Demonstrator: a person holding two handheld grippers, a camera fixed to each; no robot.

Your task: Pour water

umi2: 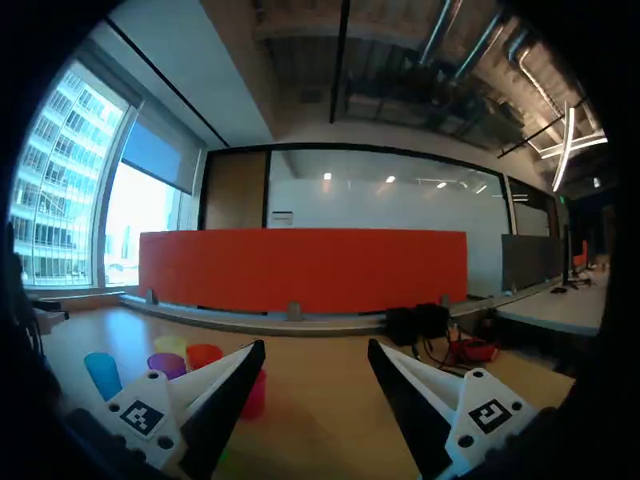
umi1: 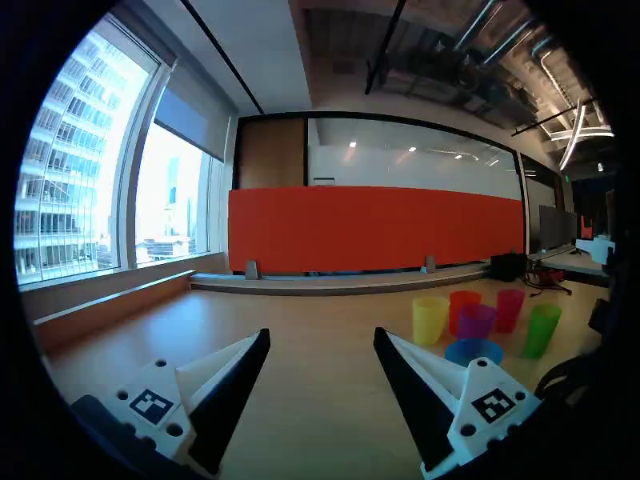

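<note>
Left hand-held gripper wide open, empty, over the wooden surface; six coloured cups clustered ahead to its right on the surface, blue cup nearest. Right hand-held gripper also open, nothing between its fingers; cups low to its left; pink cup partly behind its left finger.

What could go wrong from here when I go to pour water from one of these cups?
The yellow cup, purple cup and blue cup stand packed together, so the open left tool may knock a neighbour while grasping one. In the right gripper view, a finger of the right tool hides part of the pink cup, so it could bump that cup unseen.
</note>
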